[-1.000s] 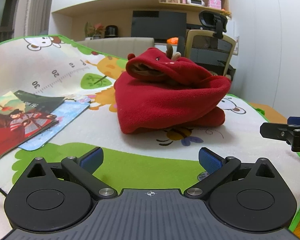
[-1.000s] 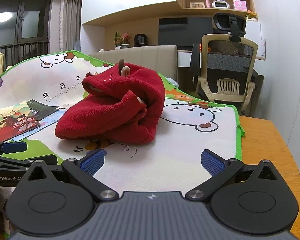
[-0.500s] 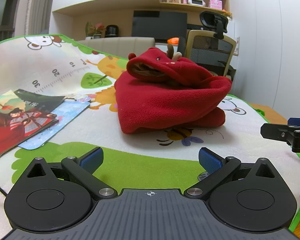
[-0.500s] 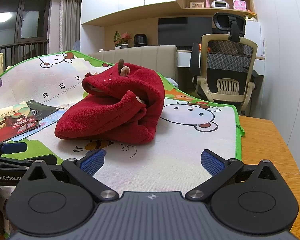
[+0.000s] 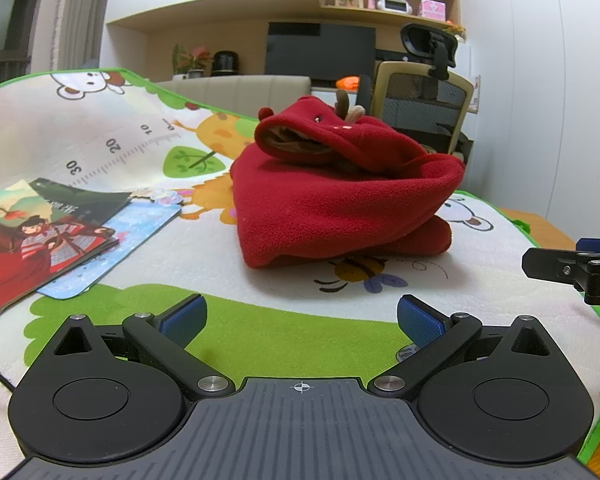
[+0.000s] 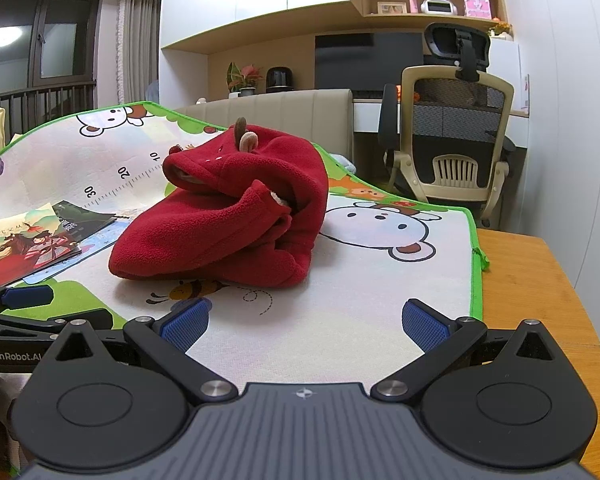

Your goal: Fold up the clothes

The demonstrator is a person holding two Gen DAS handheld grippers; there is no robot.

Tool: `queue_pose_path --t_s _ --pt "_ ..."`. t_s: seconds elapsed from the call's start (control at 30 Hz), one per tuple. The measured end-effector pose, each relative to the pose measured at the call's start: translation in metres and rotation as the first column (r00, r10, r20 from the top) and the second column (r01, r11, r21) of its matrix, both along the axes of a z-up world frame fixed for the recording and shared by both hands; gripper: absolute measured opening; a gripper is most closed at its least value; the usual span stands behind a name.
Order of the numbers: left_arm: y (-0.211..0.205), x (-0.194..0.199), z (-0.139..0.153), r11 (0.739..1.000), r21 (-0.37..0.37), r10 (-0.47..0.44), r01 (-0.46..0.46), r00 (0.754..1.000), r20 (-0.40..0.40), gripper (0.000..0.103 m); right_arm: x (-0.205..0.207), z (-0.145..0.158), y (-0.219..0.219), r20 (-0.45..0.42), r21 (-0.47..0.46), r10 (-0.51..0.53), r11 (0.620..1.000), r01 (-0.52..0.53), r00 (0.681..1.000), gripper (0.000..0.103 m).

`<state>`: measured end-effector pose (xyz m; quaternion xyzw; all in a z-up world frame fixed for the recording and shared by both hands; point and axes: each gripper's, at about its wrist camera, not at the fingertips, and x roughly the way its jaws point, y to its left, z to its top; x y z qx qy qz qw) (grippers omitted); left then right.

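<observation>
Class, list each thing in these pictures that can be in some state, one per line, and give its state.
Left gripper: jaws open, holding nothing.
Right gripper: jaws open, holding nothing.
Red fleece garment: bunched in a heap on the mat, not folded flat.
Play mat: spread over the table.
Booklets: closed, lying flat on the mat.

Red fleece garment [image 5: 340, 204] bunched; folds hide own inner layers and mat [image 5: 260, 336] print beneath. Booklets [image 5: 40, 240] cut by left edge. Right tongs [image 5: 572, 266] cut by right edge (jaw spacing unreadable there). Shelf items [image 6: 438, 5] too small.
</observation>
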<state>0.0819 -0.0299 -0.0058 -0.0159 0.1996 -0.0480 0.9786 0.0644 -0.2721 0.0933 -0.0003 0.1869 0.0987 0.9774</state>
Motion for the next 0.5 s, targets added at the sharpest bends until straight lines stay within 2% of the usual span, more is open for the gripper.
queue_pose_path --t_s 0.2,0.5 --pt "0.0038 -0.0001 0.0007 1.000 -0.014 0.027 -0.027 1.000 -0.001 0.103 0.0005 0.0000 -0.0009 0.001 0.000 0.001 1.000 -0.001 1.000 0.103" --pt "0.0008 -0.0015 0.0007 1.000 0.009 0.024 -0.024 1.000 0.009 0.103 0.0011 0.0001 -0.0016 0.000 -0.001 0.002 1.000 -0.002 1.000 0.103"
